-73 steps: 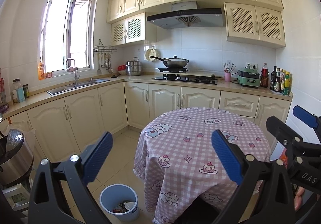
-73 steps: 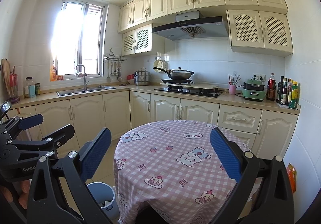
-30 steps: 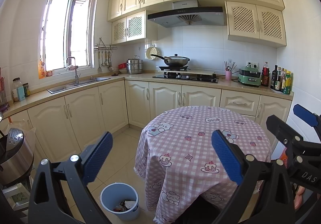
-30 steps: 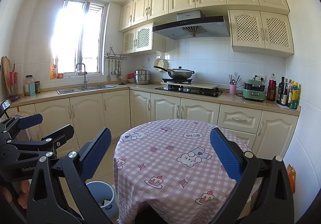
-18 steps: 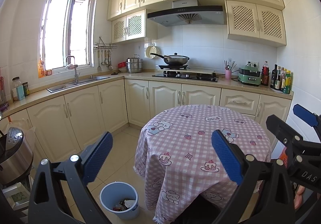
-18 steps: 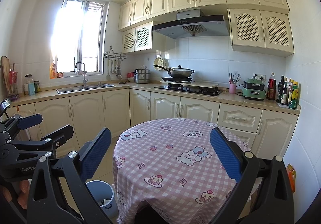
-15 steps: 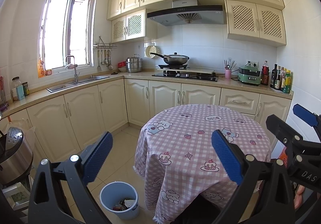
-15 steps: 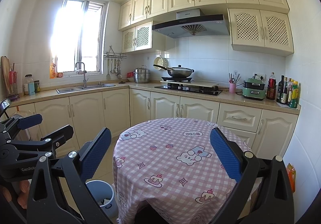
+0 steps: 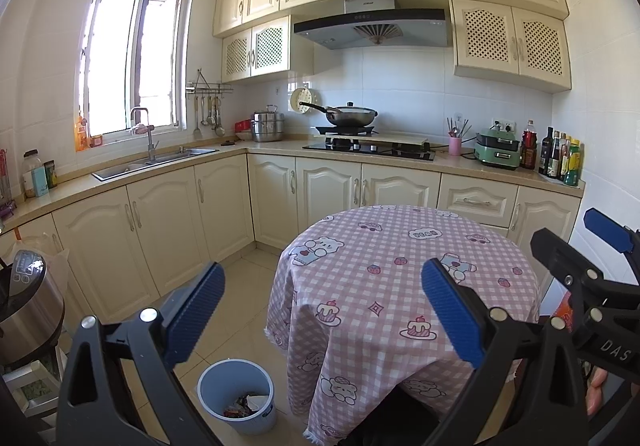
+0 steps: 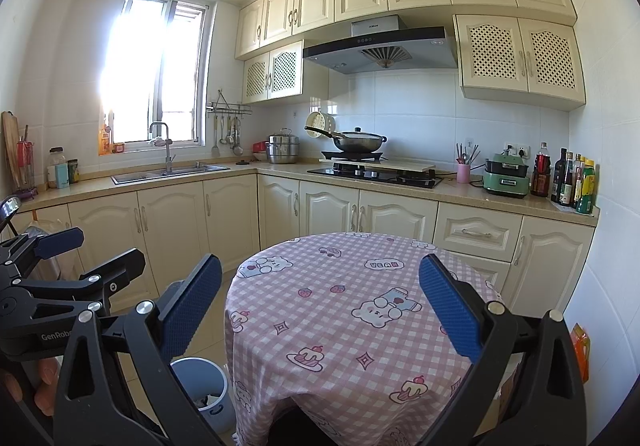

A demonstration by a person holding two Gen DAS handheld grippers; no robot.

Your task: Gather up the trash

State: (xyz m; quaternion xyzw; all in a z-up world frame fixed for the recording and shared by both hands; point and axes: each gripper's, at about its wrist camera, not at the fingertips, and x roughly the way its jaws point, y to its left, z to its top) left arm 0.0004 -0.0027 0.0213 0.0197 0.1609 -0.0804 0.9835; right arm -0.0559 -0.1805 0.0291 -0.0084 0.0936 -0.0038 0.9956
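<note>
Here both tongs are held side by side above the near edge of a round worktop (image 9: 404,266) draped in a pink checked cloth with bears and cakes printed on it. The left tongs (image 9: 322,316) are spread wide, blue pads far apart, with nothing between them. The right tongs (image 10: 320,310) are spread just as wide and are empty too. In the left view the right tongs show at the right edge, with a bit of the person's hand (image 9: 596,386) below them; in the right view the left tongs appear at the left edge above fingers (image 10: 42,394) gripping the handle.

The bin (image 9: 237,394), a pale blue bucket, stands on the tiled floor (image 9: 240,310) just left of the worktop, close to the hanging cloth. Trash (image 9: 244,404) lies in its bottom: crumpled wrappers, some white and some dark or red.

Beyond are cream cupboards in an L, with a sink (image 9: 156,162) under the window (image 9: 132,62), a steel pot (image 9: 267,125) in the corner, a wok (image 9: 350,116) on the hob under the hood, a pink cup of utensils (image 9: 455,144), a green cooker (image 9: 498,152) and a row of bottles (image 9: 558,156) at the far right. A rice cooker (image 9: 26,306) sits at the left edge of the left view.
</note>
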